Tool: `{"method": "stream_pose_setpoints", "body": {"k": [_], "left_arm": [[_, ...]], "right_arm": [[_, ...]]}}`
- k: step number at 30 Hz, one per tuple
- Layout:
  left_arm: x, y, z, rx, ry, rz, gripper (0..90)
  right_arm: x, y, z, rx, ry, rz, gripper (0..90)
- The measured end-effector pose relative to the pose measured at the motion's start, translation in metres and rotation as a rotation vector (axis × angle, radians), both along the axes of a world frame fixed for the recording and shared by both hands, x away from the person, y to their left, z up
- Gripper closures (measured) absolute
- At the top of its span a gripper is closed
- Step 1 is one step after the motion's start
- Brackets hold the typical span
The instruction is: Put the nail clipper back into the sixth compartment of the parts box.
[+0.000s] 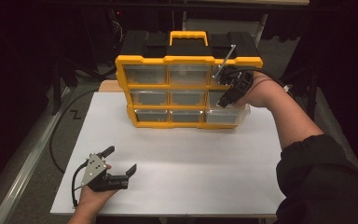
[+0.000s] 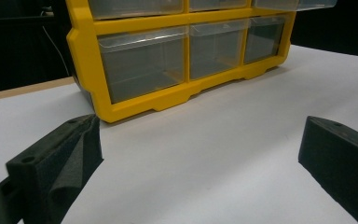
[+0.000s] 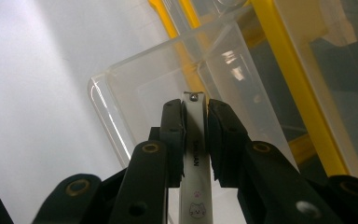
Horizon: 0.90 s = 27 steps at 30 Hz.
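Thin white strip held over the pulled-out clear drawer

The strip (image 3: pixel 196 158), flat, white, with small print and a cat face, a tiny metal pin at its tip, sits clamped between the right gripper's (image 3: pixel 196 109) fingers (image 3: pixel 173 135) above the open drawer (image 3: pixel 121 135) at the organizer's (image 1: pixel 142 59) lower right corner. It could slip or pivot in the narrow grip, or catch the drawer's rim and miss. The left gripper (image 1: pixel 121 160) rests on the table (image 1: pixel 205 158), fingers apart, holding nothing.

Left gripper (image 1: pixel 121 161) jaws wide apart, right gripper (image 3: pixel 196 140) jaws clamped
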<state>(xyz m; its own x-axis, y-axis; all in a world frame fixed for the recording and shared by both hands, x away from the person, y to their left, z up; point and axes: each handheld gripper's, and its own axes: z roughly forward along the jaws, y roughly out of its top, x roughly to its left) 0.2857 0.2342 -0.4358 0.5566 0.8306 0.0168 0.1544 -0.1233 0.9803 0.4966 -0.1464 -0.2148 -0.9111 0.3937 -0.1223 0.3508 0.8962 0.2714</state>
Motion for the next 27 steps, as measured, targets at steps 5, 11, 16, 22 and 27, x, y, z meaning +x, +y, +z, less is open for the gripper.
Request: {"method": "stream_pose_setpoints", "body": {"k": [5, 11, 16, 22, 27], "left_arm": [[0.0, 0.0, 0.0, -0.003, 0.001, 0.0, 0.3], [0.0, 0.0, 0.0, -0.001, 0.001, 0.0, 0.3], [0.0, 0.0, 0.0, -0.003, 0.001, 0.0, 0.3], [0.001, -0.001, -0.001, -0.001, 0.005, -0.002, 0.3], [0.001, -0.004, -0.001, 0.007, 0.01, -0.012, 0.3]], "right_arm": [[0.001, -0.001, 0.0, 0.006, 0.006, -0.006, 79.3], [0.001, -0.002, 0.002, 0.028, -0.004, -0.016, 75.9], [0.0, -0.004, 0.007, 0.048, 0.0, -0.034, 58.8], [-0.008, -0.008, 0.011, 0.046, -0.003, -0.05, 54.2], [-0.015, -0.016, 0.016, 0.051, -0.013, -0.071, 50.6]]}}
